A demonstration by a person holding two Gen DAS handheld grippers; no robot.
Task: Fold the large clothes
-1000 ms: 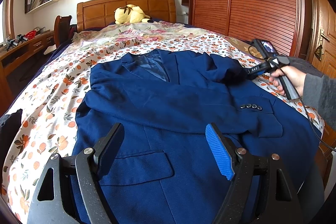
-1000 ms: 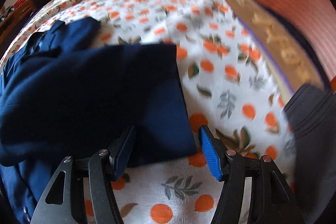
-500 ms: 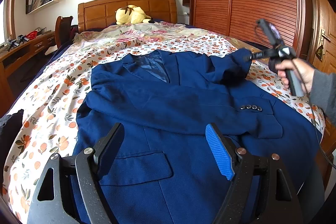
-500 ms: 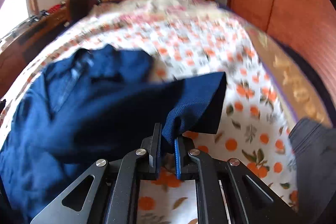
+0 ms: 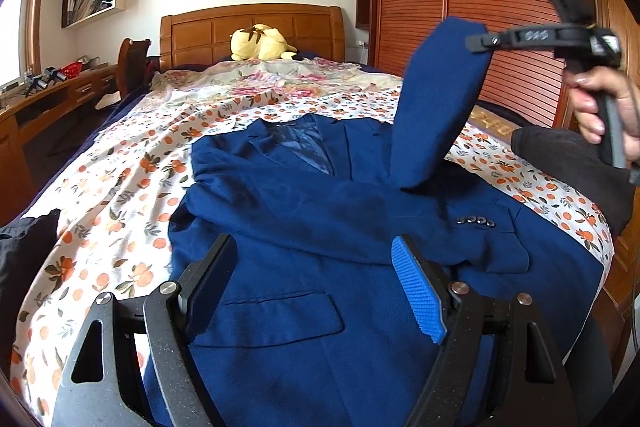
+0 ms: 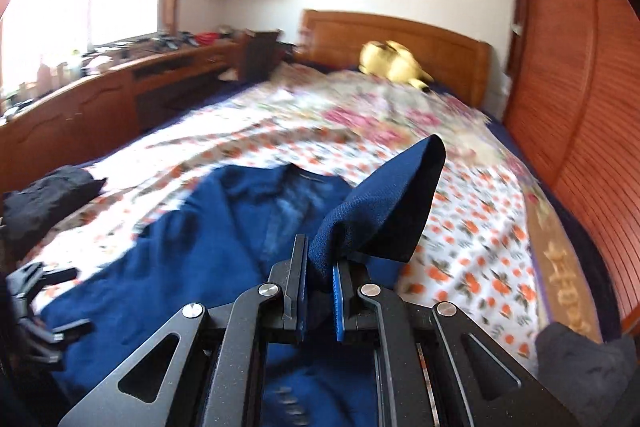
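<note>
Jacket [image 5: 320,267] lies face up on the bed [image 5: 120,187], collar toward the headboard [image 5: 248,31], hem at the near edge. Its left side has a wide strip of floral bedcover beside it; its right side runs close to the bed's right edge, next to the wardrobe [image 5: 460,7]. A dark cloth [image 5: 24,243] lies at the bed's left edge, apart from the jacket. A grey garment [image 5: 576,163] lies at the right edge, just beside the jacket.

Right tool [image 6: 318,291] is closed on the cuff of one sleeve [image 5: 432,107] and holds it raised above the jacket's chest; the sleeve stands up at a slant, lower end still on the jacket. Left tool [image 5: 312,287] is wide open, holds nothing, and hovers over the lower front near the flap pocket [image 5: 276,319].

Fabric is dark blue. The other sleeve lies folded across the chest, its four cuff buttons [image 5: 476,223] showing. A yellow plush [image 5: 260,43] sits at the headboard.
</note>
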